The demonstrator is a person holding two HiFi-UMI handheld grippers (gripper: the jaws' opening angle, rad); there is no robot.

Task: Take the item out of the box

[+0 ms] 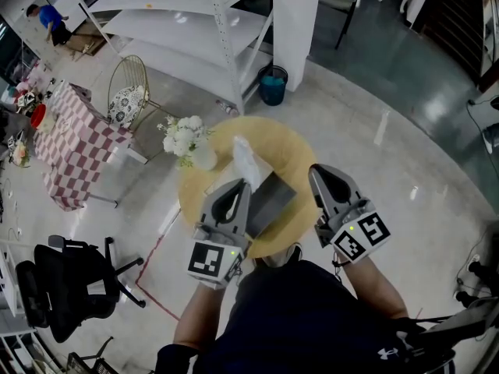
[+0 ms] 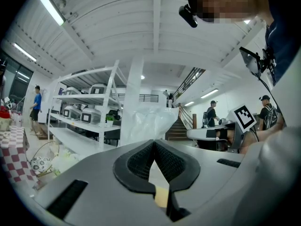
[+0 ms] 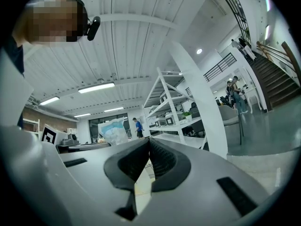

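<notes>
Bag [image 1: 243, 158], white and crinkled, stands up out of the far end of the box [image 1: 273, 201], its top well above the rim; I cannot tell how deep it sits inside. The box is dark grey and lies at an angle near the middle of the round yellow tabletop [image 1: 292, 150]. My left tongs [image 1: 240, 184] are clenched, pads meeting at the tips with nothing gripped, and they sit at the box's near left side, pointing level toward the bag; whether they touch the box I cannot tell. In the left gripper view the closed tips [image 2: 154, 142] line up just under the bag [image 2: 150, 121], which fills the space right behind them. My right tongs [image 1: 318, 170] are clenched too, on nothing, and hang to the right of the box, apart from it, at the tabletop's right edge. In the right gripper view the pads meet at the tip [image 3: 149, 140], and the bag [image 3: 113, 131] shows off to the left. White flowers [image 1: 183, 137] in a pale vase [image 1: 204, 158] stand left of the box's far end, beside the bag.
</notes>
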